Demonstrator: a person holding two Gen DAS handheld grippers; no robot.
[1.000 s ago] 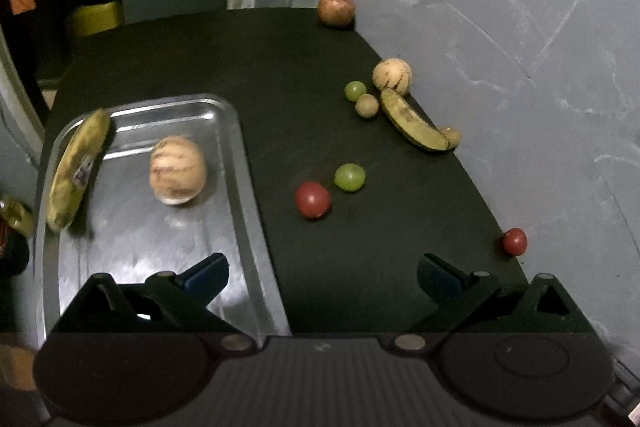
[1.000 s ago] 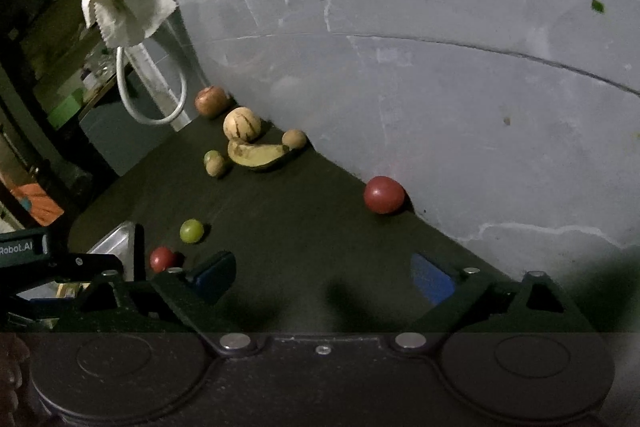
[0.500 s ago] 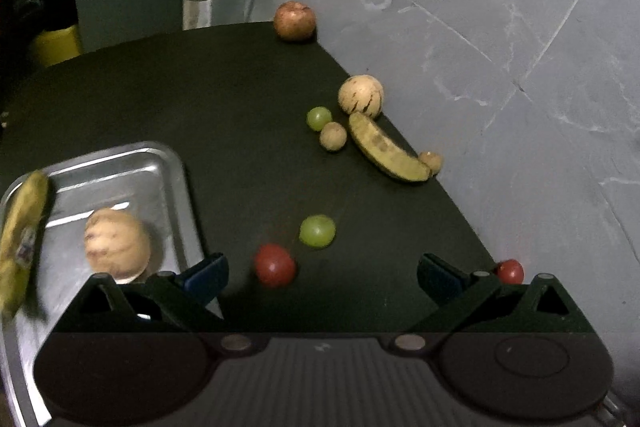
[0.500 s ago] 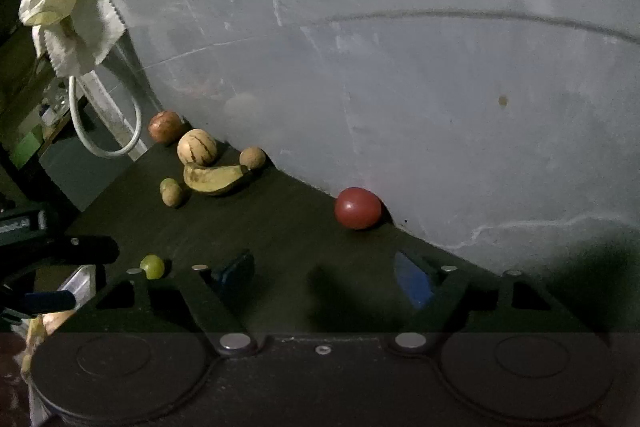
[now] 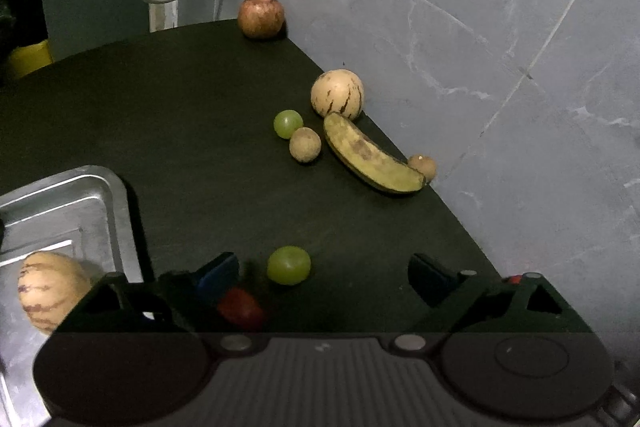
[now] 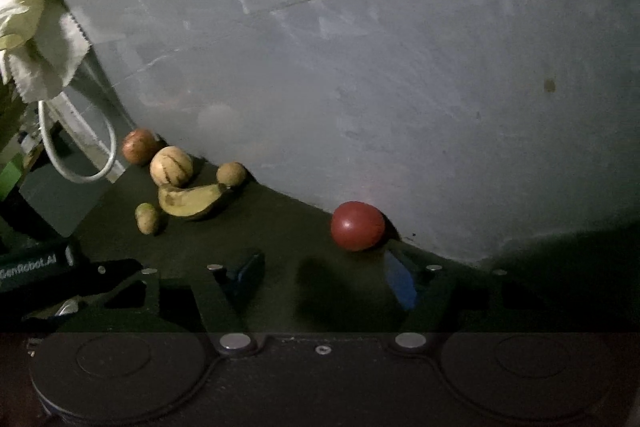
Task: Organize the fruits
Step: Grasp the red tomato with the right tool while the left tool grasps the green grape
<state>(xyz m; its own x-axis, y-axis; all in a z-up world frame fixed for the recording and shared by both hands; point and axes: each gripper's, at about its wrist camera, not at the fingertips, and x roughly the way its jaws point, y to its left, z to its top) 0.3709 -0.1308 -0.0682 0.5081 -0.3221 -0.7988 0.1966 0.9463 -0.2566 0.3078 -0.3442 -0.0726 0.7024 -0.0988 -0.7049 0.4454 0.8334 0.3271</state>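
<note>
The left gripper (image 5: 324,277) has been carried from the steel tray (image 5: 116,187) to the small red fruit (image 5: 240,307) at its seven o'clock; its wide jaws have just been closing, unpressed. The right gripper (image 6: 324,279) has been brought to the round red tomato (image 6: 357,225) at one o'clock; its half-open, empty jaws have just been closing, so two pickups seem imminent.

Left gripper (image 5: 322,277): matte black housing across the bottom of the frame, ribbed centre panel, two round discs at lower left and lower right, two silver fasteners above the ribbing. Black angular fingers (image 5: 434,277) carry blue pads.

Right gripper (image 6: 324,277): same black body, smooth centre with one small screw, two silver fasteners, blue pads. At left centre, white lettering (image 6: 28,263) marks the other gripper's black body.
</note>
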